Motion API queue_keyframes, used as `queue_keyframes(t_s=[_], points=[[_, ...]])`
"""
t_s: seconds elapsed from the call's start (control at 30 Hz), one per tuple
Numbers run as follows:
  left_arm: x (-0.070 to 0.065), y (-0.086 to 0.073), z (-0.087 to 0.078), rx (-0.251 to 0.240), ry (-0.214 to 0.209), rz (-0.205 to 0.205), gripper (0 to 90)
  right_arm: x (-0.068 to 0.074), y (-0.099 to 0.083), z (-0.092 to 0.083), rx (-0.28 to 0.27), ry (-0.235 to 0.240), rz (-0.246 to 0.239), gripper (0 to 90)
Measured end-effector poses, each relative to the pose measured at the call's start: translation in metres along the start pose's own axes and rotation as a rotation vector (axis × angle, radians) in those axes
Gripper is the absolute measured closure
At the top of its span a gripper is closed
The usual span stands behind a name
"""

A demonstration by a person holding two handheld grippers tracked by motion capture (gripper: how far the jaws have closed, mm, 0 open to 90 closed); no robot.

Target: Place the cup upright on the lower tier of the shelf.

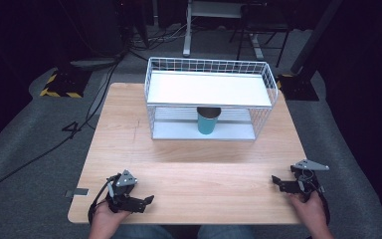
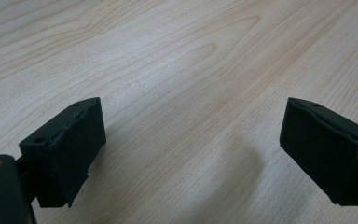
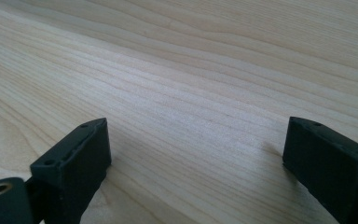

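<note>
Wood-grain tabletop point(image 1: 189, 184) was bare up front, where the left gripper point(image 1: 150, 199) and right gripper point(image 1: 274, 179) sat with jaws wide on nothing, while the teal cup point(image 1: 208, 121) stood upright well beyond on the wire rack's point(image 1: 209, 67) lower shelf, looking light, stiff, probably slick, so I'd pinch mid-wall.

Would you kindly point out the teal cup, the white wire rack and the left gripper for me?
teal cup point(image 1: 208, 124): high view, on its side wall.
white wire rack point(image 1: 209, 88): high view, on its top shelf.
left gripper point(image 1: 148, 200): high view, between the tips of its open jaws.
</note>
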State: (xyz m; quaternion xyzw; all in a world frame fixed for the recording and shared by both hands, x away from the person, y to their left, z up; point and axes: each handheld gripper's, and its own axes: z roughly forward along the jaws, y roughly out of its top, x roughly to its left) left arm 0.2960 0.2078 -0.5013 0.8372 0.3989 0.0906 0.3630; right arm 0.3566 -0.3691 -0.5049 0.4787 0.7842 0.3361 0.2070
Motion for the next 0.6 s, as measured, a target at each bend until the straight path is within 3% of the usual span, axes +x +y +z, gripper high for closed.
queue_keyframes(t_s=[0.07,0.1,0.13,0.6], points=[[-0.0023,-0.0013,0.0031,-0.011,0.039,0.026,7.0,0.0,0.0,0.0,0.0,0.0,0.0,7.9],[-0.0048,-0.0002,0.0058,0.005,0.097,0.054,7.1,0.0,0.0,0.0,0.0,0.0,-0.001,7.9],[-0.0061,0.001,0.0073,0.014,0.119,0.052,6.3,0.0,0.0,0.0,0.0,0.0,0.0,7.9],[-0.0026,0.0047,0.01,0.02,0.136,0.034,3.0,0.0001,0.0,0.0,0.0,-0.001,0.0,7.9]])
